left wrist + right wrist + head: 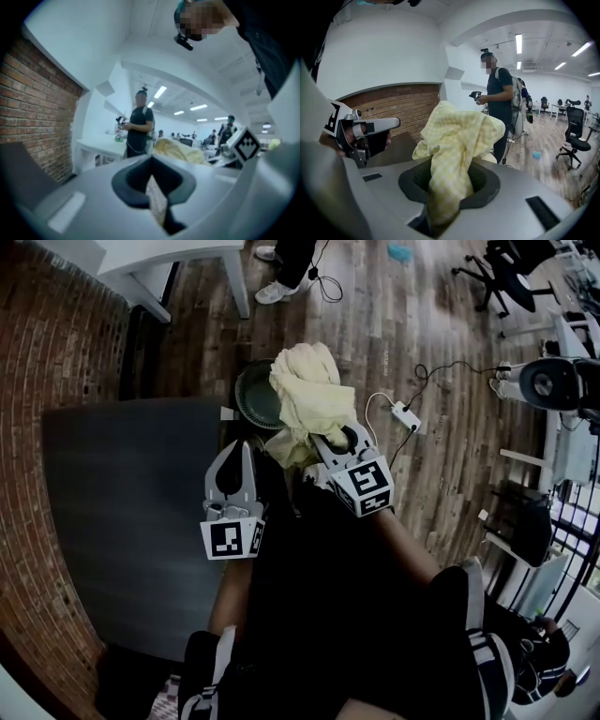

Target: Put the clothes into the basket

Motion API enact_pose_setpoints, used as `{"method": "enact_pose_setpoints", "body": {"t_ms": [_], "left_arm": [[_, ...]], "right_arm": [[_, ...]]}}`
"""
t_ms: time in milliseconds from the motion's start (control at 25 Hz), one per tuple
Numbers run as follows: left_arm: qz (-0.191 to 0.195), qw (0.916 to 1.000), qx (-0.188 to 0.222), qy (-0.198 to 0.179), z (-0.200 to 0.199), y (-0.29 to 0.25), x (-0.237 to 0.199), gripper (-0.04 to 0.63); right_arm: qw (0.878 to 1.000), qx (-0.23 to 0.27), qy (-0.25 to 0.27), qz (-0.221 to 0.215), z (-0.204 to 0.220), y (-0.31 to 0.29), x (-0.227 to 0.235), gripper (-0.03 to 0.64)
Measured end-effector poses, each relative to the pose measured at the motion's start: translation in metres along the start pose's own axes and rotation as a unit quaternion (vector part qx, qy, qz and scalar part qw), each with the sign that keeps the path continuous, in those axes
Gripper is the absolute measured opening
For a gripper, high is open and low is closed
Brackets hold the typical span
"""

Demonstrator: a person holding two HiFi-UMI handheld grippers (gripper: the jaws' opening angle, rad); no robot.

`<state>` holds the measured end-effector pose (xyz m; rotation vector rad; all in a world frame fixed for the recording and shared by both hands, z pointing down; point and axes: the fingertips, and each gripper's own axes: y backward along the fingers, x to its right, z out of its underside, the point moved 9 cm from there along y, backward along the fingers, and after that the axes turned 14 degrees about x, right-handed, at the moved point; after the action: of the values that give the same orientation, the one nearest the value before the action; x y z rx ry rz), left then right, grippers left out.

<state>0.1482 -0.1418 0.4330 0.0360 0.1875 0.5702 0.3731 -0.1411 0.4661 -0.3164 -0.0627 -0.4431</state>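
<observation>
Biggest, missing the basket: the right gripper (337, 439) is clamped on a fold of the yellow cloth (309, 390). The loose bunch stands out beyond its jaws, over the dark round basket (249, 397) on the floor past the table (122, 512) corner. In the head view the bunch hides much of the basket, so a release made too early or off-centre would likely drop the cloth on the boards beside it.
Next, a half-in landing: the cloth looks wide and floppy against the basket's mouth. Let go from high up, it could drape over the rim and slide out.
Grip slipping: only a narrow twist of fabric sits between the right jaws, while the bulk is free. In my judgement a quick swing could pull it loose.
Left gripper (245, 454): its jaws are drawn to a thin slit, and it sits beside the right gripper, apart from the bunch. A pale strip shows in that slit, and I cannot tell whether it is a corner of the cloth or floor seen through the gap. If it is cloth, opening only one gripper would leave the piece hanging.
Smallest, floor clutter: a white power strip (406, 415) and its cable lie to the right of the basket, well apart. A trailing end would snag there only on a bad miss.
</observation>
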Motion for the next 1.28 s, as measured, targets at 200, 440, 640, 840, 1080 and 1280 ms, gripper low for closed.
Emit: {"method": "enact_pose_setpoints", "body": {"t_ms": [200,440,640,840,1080,1280], "left_arm": [[0.0,1.0,-0.006,-0.001,0.006,-0.007,-0.021,0.003],[-0.006,0.9997,-0.022,0.004,0.019,-0.007,-0.045,0.003],[-0.015,0.9992,-0.033,0.017,0.029,-0.009,-0.059,0.003],[-0.029,0.9981,-0.038,0.038,0.034,-0.013,-0.068,0.003],[-0.02,0.9981,-0.048,0.033,0.043,-0.016,-0.076,0.003],[-0.022,0.9978,-0.051,0.037,0.044,-0.021,-0.08,0.003]], "right_arm": [[1.0,-0.015,0.0,-0.001,0.01,-0.032,-0.002,0.109],[0.999,-0.041,0.002,0.003,0.026,-0.069,-0.002,0.11],[0.998,-0.06,0.006,0.007,0.039,-0.097,0.0,0.117],[0.997,-0.079,0.015,0.01,0.047,-0.119,0.002,0.133],[0.99,-0.13,0.051,0.013,0.077,-0.149,0.009,0.202],[0.989,-0.134,0.054,0.015,0.083,-0.158,0.009,0.202]]}}
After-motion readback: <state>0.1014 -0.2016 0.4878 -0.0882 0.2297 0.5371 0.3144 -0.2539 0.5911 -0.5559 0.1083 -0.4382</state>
